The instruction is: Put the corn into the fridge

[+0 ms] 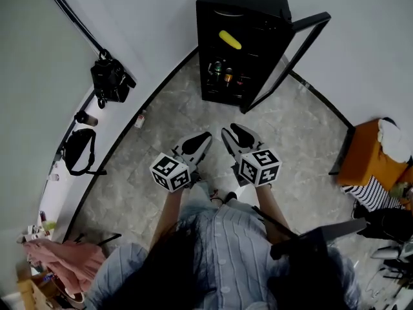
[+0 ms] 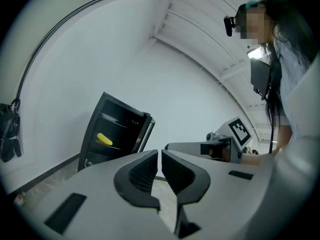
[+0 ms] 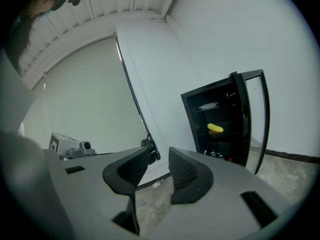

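Note:
The yellow corn (image 1: 230, 39) lies on a middle shelf of the black mini fridge (image 1: 242, 2), whose glass door (image 1: 293, 57) stands open to the right. Both grippers hang in front of the person, well short of the fridge and pointing at it. My left gripper (image 1: 204, 137) is shut with nothing in it; in its own view the pads (image 2: 145, 170) almost meet. My right gripper (image 1: 229, 132) is open and empty, with a plain gap between its fingers (image 3: 187, 171). The corn (image 2: 104, 139) (image 3: 215, 128) also shows in both gripper views.
Bottles (image 1: 226, 76) stand on the fridge's lower shelf and a white plate (image 3: 208, 105) on an upper one. Black bags (image 1: 110, 79) lie on the ledge at left. A small bottle (image 1: 139, 120) lies on the floor by the wall. An orange seat (image 1: 368, 154) stands at right.

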A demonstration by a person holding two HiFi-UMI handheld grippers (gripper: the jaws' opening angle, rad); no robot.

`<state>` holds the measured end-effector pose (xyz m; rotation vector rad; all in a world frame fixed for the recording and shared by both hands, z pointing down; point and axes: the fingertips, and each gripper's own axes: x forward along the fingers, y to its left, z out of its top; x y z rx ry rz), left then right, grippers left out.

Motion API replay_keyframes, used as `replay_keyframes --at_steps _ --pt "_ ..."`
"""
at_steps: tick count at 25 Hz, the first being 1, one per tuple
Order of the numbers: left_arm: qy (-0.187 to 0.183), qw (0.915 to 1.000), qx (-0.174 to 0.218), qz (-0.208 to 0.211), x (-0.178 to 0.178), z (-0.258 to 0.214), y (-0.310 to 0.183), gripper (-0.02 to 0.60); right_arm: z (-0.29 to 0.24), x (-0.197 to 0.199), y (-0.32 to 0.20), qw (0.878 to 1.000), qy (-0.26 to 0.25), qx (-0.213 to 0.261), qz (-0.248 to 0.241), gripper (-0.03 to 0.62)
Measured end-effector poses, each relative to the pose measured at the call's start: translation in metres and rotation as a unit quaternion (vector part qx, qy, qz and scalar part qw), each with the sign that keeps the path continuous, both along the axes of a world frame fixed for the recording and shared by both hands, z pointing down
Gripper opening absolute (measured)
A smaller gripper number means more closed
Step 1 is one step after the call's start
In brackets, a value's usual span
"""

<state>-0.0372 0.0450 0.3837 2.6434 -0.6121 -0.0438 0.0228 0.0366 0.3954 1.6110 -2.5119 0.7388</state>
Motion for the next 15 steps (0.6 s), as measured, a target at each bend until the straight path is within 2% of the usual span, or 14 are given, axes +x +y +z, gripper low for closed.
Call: replay_keyframes --at_steps 7,15 --pt "-0.010 0.9997 0.012 -0.018 0.028 -0.004 0.045 0.014 -0.003 0.026 0.052 1.000 -0.001 0.011 -0.019 0.131" --pt "-0.019 0.9987 0.016 -0.044 0.040 -0.005 0.095 0.014 0.001 0.039 0.103 0.999 -0.005 0.015 -0.043 0.100"
